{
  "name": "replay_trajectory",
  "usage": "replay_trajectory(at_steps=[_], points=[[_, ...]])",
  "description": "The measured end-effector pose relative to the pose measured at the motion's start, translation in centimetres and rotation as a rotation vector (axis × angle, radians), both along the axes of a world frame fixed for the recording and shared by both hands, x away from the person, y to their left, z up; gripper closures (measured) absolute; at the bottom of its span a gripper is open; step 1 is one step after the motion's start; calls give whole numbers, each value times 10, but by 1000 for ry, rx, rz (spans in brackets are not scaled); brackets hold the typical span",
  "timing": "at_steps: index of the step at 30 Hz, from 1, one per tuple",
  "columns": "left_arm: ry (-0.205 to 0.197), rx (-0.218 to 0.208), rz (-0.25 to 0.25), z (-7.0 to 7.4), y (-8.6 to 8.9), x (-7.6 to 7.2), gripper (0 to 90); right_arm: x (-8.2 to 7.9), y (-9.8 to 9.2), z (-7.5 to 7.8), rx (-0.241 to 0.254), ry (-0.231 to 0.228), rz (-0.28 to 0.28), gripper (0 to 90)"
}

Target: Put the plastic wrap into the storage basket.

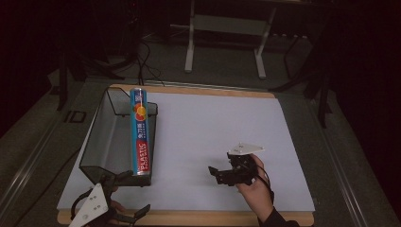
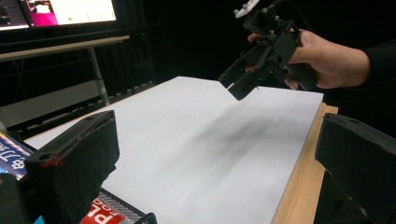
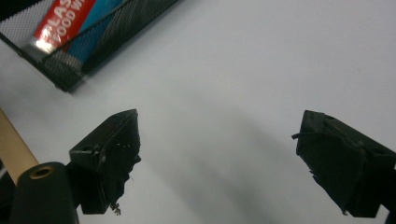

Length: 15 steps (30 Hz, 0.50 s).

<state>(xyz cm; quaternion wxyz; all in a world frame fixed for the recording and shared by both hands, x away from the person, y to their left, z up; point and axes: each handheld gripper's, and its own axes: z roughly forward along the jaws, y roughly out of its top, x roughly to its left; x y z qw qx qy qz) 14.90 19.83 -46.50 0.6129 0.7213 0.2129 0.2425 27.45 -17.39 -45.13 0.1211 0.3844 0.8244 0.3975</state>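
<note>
A long blue and red plastic food wrap box (image 1: pixel 140 137) lies along the right side of a black mesh basket (image 1: pixel 101 137) at the table's left. My left gripper (image 1: pixel 132 194) sits near the front left corner, just in front of the basket. Its jaws stand wide apart with nothing between them (image 2: pixel 217 121). A hand holds my right gripper (image 1: pixel 213 174) over the white sheet, right of centre, pointing left toward the basket. It is open and empty (image 3: pixel 219 121). The box's end (image 3: pixel 65 18) and the basket's corner (image 3: pixel 116 23) show far ahead of it.
A white sheet (image 1: pixel 213 118) covers the wooden board, whose bare edge (image 1: pixel 189 218) runs along the front. Beyond the table stand a desk frame (image 1: pixel 227 42) and floor cables (image 1: pixel 146 66). A lit monitor (image 2: pixel 70 11) shows in the left gripper view.
</note>
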Motion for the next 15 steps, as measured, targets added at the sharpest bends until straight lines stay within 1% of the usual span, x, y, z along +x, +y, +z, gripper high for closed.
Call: replay_trajectory(at_steps=[3,5,6,9,11,12,13,14,15], points=[[1,-1,-1,0,0,0,6,-5,-4,-2,-14,-15,-5,133],[1,0,-1,0,0,0,6,-6,-5,-3,-14,-16,-2,132],[1,0,-3,0,0,0,6,-7,-7,-5,-21,-29,-5,133],[-1,0,-6,0,0,0,6,-7,-7,-8,-19,-51,-1,133],[0,-2,-7,0,1,0,6,-6,-7,-9,-25,-54,-4,132],[0,-2,-6,1,1,0,6,-5,-7,-10,-22,-60,7,133],[0,-4,-5,0,1,0,6,-5,-6,-12,-20,-67,4,135],[0,-2,-5,0,1,1,6,-4,-6,-13,-30,-70,9,135],[0,-2,-5,0,1,1,6,-4,-6,-13,-30,-70,9,135]])
